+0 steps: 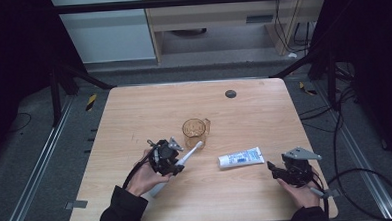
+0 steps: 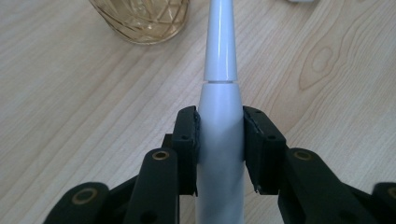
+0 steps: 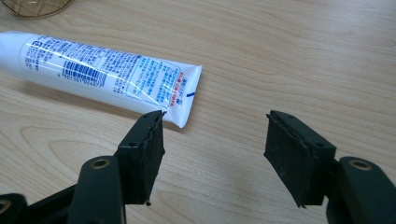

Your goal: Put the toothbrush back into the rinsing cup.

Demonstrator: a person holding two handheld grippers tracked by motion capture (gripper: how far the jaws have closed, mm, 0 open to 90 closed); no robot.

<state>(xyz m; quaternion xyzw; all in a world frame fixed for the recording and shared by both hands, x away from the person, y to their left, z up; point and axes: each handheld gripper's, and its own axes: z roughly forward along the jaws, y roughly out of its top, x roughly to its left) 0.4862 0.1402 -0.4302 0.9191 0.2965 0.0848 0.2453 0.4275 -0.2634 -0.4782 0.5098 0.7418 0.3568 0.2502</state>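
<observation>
Left tool [image 1: 178, 160] grips white electric toothbrush [image 1: 186, 158], head angled toward amber cup [image 1: 195, 129]. Toothpaste tube [image 1: 241, 157] flat on tabletop [image 1: 134, 108]. Right tool [image 1: 272, 168] near tube's end, gaping.

The table [image 1: 247, 188] is pale wood with a smooth, matt grain. The toothbrush [image 2: 219, 116] is glossy white plastic. The cup [image 1: 195, 131] is clear amber plastic or glass with a cut pattern. The toothpaste tube [image 3: 112, 74] is shiny printed plastic. Gripper jaws are matt black with roughened pads.
</observation>
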